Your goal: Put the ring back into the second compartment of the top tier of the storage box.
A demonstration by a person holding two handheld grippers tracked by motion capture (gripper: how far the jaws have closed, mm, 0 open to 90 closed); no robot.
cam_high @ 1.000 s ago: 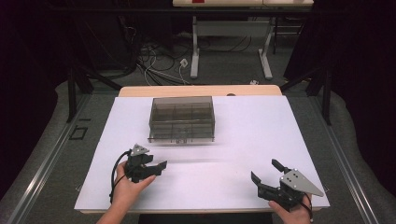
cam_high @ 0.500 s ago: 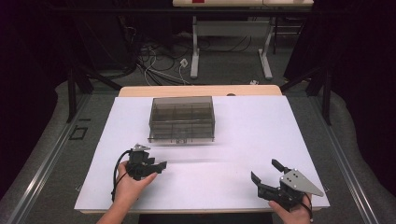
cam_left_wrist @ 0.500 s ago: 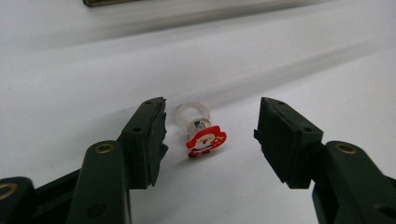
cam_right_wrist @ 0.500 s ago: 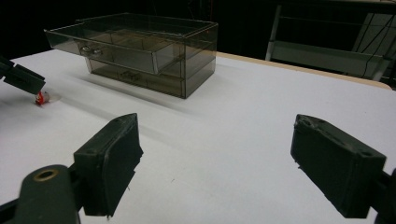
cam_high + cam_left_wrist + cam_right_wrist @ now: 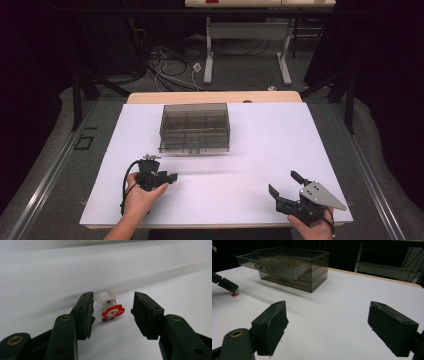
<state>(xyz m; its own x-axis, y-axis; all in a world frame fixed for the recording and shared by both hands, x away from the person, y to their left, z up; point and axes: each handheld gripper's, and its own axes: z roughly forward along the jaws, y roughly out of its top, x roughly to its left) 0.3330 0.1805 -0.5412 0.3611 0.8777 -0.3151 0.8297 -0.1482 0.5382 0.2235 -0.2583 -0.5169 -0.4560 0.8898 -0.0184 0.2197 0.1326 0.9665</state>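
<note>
The ring (image 5: 111, 307), clear plastic with a red Santa charm, lies on the white bench (image 5: 260, 150) near its left front, between the jaws of the left tool (image 5: 112, 312). Those jaws have just been closing but stand apart from it on both sides, touching nothing. The right tool (image 5: 285, 186) rests at the near right, jaws wide and empty. Farther back stands a smoky clear drawer box (image 5: 195, 127), its upper drawer slightly pulled out.

Small clear plastic ring (image 5: 108, 303) with a red-and-white Santa charm, lying on the white table (image 5: 45, 277); charm faces up, clear loop behind it, resting flat.
</note>
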